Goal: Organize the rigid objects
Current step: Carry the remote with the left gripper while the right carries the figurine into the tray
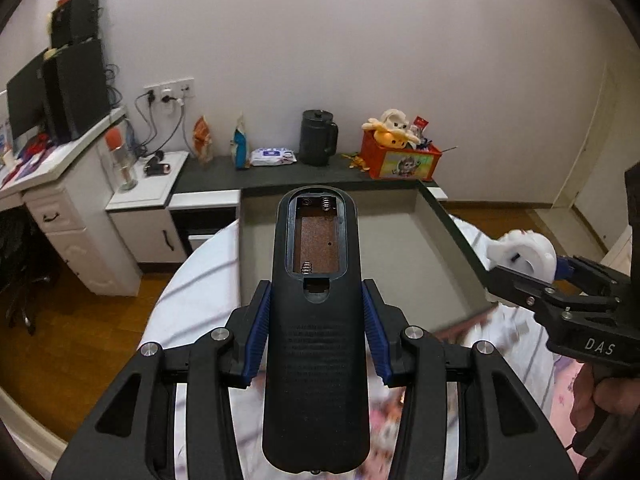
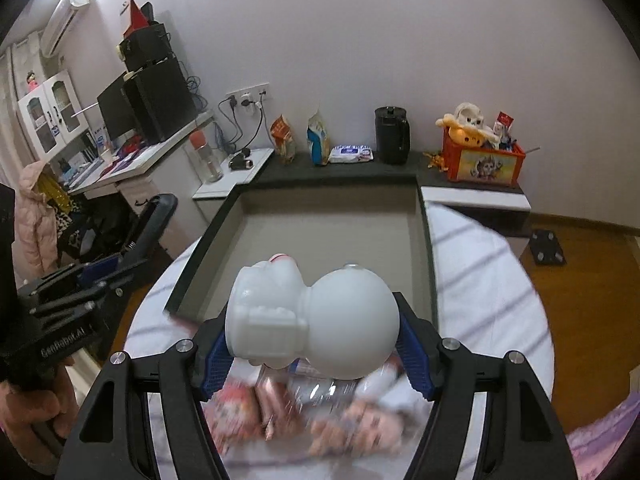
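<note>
remote: black remote control point(image 1: 316, 320), back side up, battery cover off, empty battery bay with springs showing; held lengthwise in my left gripper point(image 1: 316, 340), up in the air in front of the tray
left fingers: blue pads point(image 1: 258, 336) closed against both sides of the remote, narrow opening, firm hold
figurine: white plastic figurine point(image 2: 312, 320), round head plus blocky body, lying sideways across my right gripper point(image 2: 312, 356); also seen from the left wrist view at far right point(image 1: 524, 254)
right fingers: blue pads point(image 2: 416, 360) clamped on the figurine, spread fairly wide around it
tray: grey shallow tray with dark rim point(image 2: 427, 240), lying on the bed ahead of both grippers; both things are above its near edge, not inside
bed: white striped sheet point(image 2: 480, 280); blurred pinkish packets point(image 2: 280, 412) below my right fingers, can't tell what they are
behind: dark ledge point(image 1: 280, 178) with black jug point(image 1: 318, 138), wipes pack point(image 1: 273, 157), two snack bags, orange toy box point(image 1: 402, 158)
</note>
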Demonstrator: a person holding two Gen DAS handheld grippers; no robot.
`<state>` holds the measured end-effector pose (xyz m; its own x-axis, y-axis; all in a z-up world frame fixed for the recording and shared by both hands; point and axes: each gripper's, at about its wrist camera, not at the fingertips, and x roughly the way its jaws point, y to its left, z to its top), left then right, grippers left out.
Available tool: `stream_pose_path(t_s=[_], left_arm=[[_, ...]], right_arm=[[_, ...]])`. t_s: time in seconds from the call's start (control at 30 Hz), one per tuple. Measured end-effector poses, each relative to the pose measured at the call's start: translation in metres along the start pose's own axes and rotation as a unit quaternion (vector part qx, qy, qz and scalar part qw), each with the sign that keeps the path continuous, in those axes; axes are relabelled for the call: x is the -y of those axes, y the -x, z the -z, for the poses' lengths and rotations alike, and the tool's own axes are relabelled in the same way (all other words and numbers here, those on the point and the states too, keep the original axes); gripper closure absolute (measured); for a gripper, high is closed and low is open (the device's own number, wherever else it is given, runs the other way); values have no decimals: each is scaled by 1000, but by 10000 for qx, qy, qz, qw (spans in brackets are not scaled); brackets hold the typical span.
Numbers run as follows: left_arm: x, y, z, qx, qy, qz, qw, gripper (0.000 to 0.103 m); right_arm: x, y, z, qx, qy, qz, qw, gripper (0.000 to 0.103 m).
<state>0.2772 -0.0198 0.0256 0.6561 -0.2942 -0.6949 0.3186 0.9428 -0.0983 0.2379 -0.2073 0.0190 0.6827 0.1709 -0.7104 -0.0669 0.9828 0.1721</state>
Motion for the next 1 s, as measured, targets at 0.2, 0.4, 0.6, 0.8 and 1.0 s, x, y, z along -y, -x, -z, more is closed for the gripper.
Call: stream_pose_path(t_s=[0.2, 0.4, 0.6, 0.8, 1.0], left_arm=[[2, -70, -30, -386, 130, 30, 9992, 59], [4, -129, -39, -851, 193, 13, 9962, 59], [5, -173, -39, -1255, 223, -130, 9918, 59], [4, -184, -38, -1543, 270, -399, 9868, 54], [-13, -164, -35, -1399, 444, -742, 9864, 17]], right_arm=[[19, -53, -37, -235, -46, 100, 9997, 32], [38, -113, -56, -695, -258, 130, 9972, 32], [44, -156, -61, -1150, -293, 168, 9928, 32], [45, -175, -61, -1371, -178, 345, 9898, 31], [47, -170, -61, -1347, -209, 310, 9902, 19]])
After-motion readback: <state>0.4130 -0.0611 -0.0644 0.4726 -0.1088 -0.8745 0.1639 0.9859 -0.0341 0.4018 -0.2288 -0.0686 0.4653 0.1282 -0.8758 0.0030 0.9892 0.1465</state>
